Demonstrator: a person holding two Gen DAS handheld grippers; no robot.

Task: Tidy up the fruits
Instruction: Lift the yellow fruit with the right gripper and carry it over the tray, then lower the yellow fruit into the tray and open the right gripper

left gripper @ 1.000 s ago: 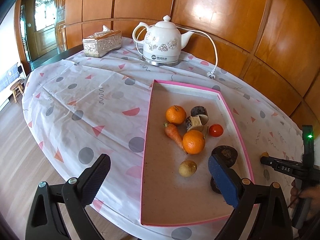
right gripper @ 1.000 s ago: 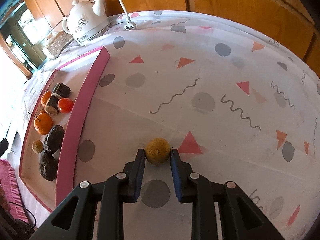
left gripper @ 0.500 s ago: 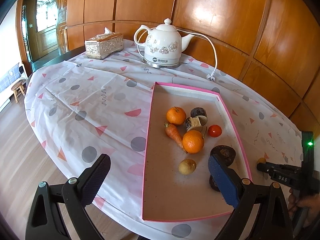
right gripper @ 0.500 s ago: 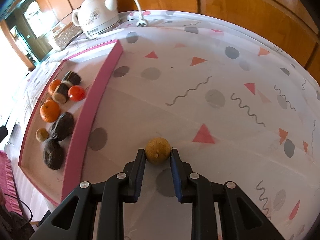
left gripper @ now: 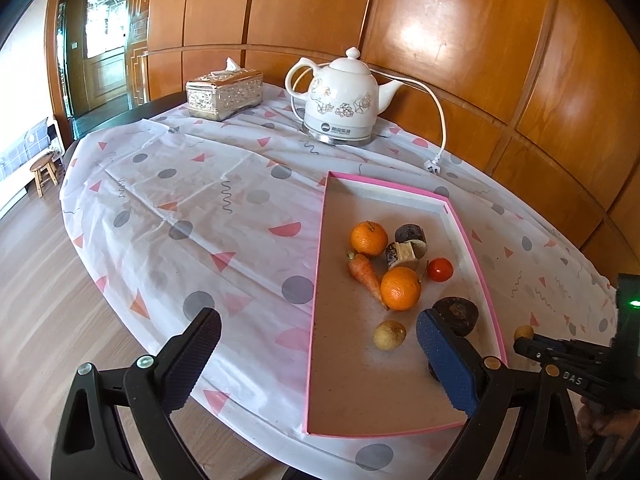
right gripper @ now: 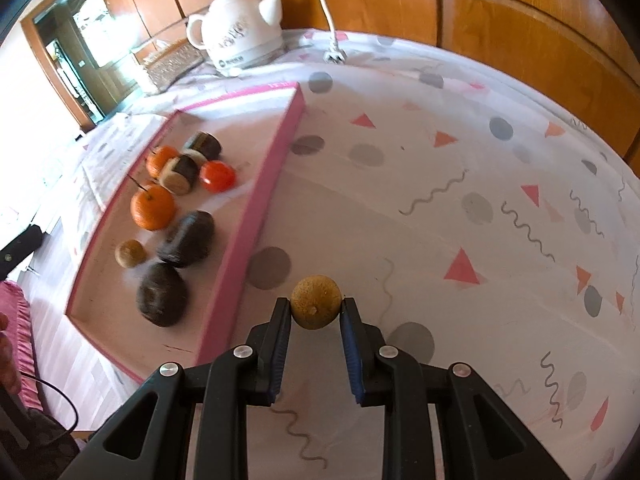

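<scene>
Right gripper (right gripper: 316,312) clamped on small brown fruit (right gripper: 316,301), above patterned tablecloth (right gripper: 460,184), just beside pink tray (right gripper: 256,216).
Left gripper (left gripper: 318,344) spread wide, empty, over near end of tray; oranges (left gripper: 400,288), carrot (left gripper: 365,274), tomato (left gripper: 440,269) inside.

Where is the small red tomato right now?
In the left wrist view, the tomato lies inside the pink tray, toward its right wall, beside the nearer orange and the cut dark pieces.
</scene>
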